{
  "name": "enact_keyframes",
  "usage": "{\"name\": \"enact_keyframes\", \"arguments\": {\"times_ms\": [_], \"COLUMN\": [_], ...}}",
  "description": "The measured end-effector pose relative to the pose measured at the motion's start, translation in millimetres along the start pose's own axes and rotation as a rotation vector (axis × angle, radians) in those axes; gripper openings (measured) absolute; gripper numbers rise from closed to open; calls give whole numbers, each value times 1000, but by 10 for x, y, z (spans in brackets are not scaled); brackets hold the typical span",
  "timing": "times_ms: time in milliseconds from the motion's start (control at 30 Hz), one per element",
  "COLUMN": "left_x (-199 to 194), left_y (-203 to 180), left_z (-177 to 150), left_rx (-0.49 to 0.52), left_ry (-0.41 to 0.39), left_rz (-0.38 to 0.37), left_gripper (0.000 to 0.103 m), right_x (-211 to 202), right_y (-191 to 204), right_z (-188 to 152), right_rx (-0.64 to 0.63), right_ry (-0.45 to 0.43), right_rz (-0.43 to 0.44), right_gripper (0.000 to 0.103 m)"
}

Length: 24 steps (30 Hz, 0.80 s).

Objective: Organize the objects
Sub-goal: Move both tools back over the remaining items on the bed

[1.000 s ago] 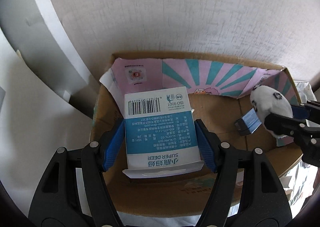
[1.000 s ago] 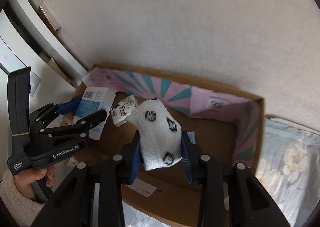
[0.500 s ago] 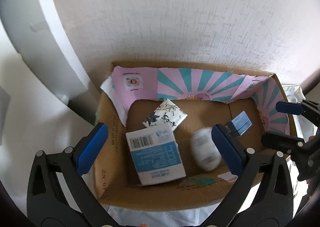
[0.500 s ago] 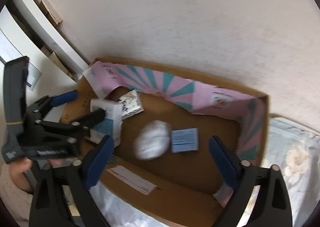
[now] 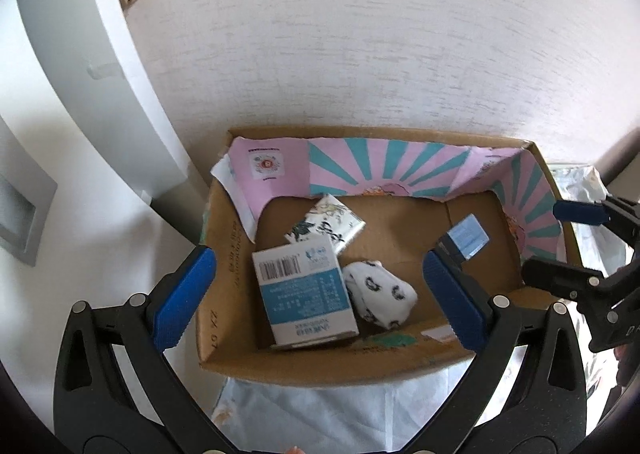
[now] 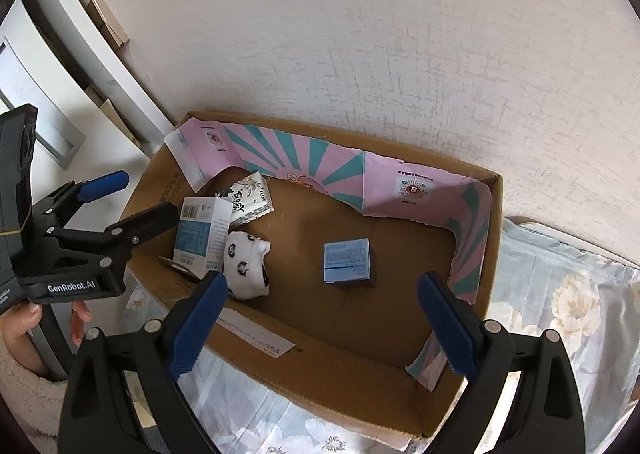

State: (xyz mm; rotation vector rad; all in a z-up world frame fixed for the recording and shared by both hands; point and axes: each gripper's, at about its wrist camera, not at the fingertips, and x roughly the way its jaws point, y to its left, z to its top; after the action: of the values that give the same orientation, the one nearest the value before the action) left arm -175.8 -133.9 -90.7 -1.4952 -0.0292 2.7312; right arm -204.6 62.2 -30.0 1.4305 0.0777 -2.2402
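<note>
An open cardboard box [image 5: 224, 254] [image 6: 490, 278] with a pink and teal lining stands against the wall. Inside lie a white and blue carton [image 5: 304, 290] [image 6: 200, 236], a white sock with black marks [image 5: 380, 296] [image 6: 246, 264], a patterned tissue pack [image 5: 326, 223] [image 6: 250, 199] and a small blue box [image 5: 466, 238] [image 6: 348, 262]. My left gripper [image 5: 316, 296] [image 6: 132, 197] is open and empty above the box's near left side. My right gripper [image 6: 320, 328] [image 5: 560, 244] is open and empty above its near right side.
A textured white wall [image 5: 360, 53] rises behind the box. A floral cloth [image 6: 560, 294] lies under and right of the box. White furniture [image 5: 60, 113] stands at the left. A white label [image 6: 256, 336] sticks to the box's near wall.
Both grippers opened and pulled back up. The carton dropped from the left gripper and the sock from the right one; both now lie in the box.
</note>
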Motion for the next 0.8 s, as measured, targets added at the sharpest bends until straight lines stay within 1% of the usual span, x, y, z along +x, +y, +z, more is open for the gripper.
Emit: {"name": "enact_keyframes", "arguments": {"times_ms": [200, 333, 400, 533, 700, 800], "left_x": [-163, -343, -435, -647, -906, -1039], "left_y": [-125, -233, -298, -459, -686, -827], "left_z": [-21, -6, 6, 16, 10, -22], "left_rx": [23, 48, 62, 88, 104, 113], "left_ry": [-22, -45, -56, -91, -133, -155], "left_rz": [11, 26, 22, 10, -1, -8], "left_gripper": [103, 103, 103, 103, 103, 103], "right_x": [-172, -340, -423, -676, -1050, -1261], "right_y": [16, -24, -54, -154, -325, -427], "right_z": [-35, -67, -79, -93, -145, -213], "right_rx": [-10, -10, -10, -19, 2, 9], "right_ry": [-29, -50, -59, -85, -133, -158], "right_rz": [-15, -22, -24, -45, -54, -73], "right_gripper": [95, 95, 95, 95, 95, 95]}}
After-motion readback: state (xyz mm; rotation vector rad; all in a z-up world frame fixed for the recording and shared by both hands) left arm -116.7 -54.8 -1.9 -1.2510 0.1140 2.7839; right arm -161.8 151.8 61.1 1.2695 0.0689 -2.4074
